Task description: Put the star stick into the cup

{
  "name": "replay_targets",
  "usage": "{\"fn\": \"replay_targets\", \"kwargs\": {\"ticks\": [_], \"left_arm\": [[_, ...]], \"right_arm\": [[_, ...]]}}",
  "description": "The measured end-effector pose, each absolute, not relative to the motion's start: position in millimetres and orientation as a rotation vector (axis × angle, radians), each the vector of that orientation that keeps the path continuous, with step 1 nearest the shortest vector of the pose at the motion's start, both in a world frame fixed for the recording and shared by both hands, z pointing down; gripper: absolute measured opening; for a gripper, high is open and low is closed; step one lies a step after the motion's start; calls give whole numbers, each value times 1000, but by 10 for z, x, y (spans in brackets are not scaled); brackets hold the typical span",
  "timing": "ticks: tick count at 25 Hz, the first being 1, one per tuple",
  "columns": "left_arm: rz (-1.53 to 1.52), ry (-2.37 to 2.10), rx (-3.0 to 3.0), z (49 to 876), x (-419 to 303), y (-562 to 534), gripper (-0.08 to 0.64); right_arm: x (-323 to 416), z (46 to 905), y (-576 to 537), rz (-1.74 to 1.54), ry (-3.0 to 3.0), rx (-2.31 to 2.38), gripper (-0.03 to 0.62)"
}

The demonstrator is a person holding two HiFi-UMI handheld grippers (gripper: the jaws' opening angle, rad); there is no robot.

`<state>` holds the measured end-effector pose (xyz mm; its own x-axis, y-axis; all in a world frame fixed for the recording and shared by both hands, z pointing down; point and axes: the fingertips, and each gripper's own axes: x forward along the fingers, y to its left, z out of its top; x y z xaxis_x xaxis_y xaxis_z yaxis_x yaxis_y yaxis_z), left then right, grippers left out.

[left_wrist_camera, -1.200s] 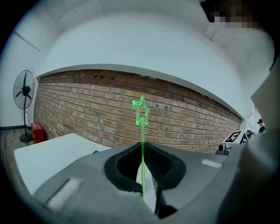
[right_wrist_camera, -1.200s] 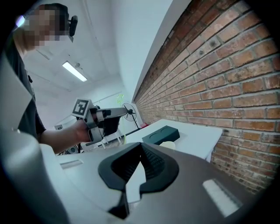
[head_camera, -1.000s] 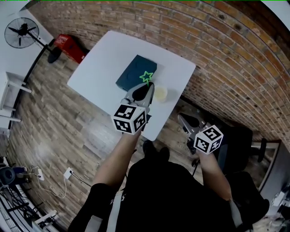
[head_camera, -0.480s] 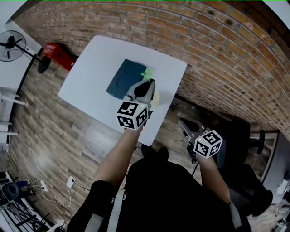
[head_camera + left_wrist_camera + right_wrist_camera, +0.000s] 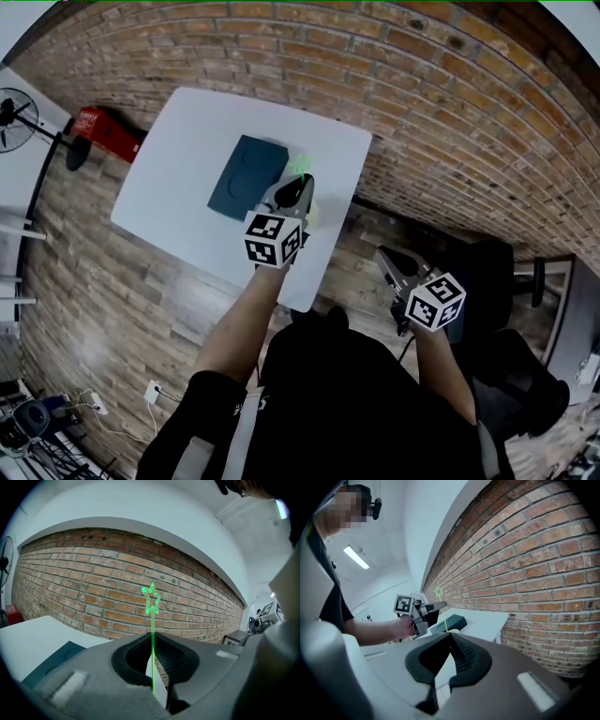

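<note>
Left hand-held gripper (image 5: 300,184): clamped on star stick (image 5: 152,606); star now off the dark box (image 5: 246,175), nearer the cup (image 5: 314,215). Right hand-held gripper (image 5: 440,677): jaws together, empty.

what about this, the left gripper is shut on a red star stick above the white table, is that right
Not quite: the star stick is green, not red, as the left gripper view shows. The rest holds: the left gripper is shut on it above the white table.
</note>
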<state>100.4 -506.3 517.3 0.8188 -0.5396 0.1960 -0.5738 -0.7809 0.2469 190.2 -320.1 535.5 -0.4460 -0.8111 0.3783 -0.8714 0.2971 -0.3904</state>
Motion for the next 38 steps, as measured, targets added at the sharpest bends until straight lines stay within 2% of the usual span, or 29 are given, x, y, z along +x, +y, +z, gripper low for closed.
{"fn": "replay_targets", "kwargs": {"ticks": [5,16,20,27,38], "left_arm": [[216,-831,2674,5400,1009,-5095,18],[331,-773,2624,5738,1055,-4989,41],[353,-773,2609,5779,1035,-4970,133],[382,-860,2603,5777,928,-4964,219],[381,-988,2609,5504,520,-4765,238]], "right_arm": [[2101,5419,-3143,885,-2397,1654,-2],[2005,5469,-3232,906,-2420,1594,-2],[1979,5479,-3255,923,-2430,1584,-2],[1974,5469,-3247,928,-2448,1562,-2],[1908,5391,-3165,975,-2534,1521,-2]]}}
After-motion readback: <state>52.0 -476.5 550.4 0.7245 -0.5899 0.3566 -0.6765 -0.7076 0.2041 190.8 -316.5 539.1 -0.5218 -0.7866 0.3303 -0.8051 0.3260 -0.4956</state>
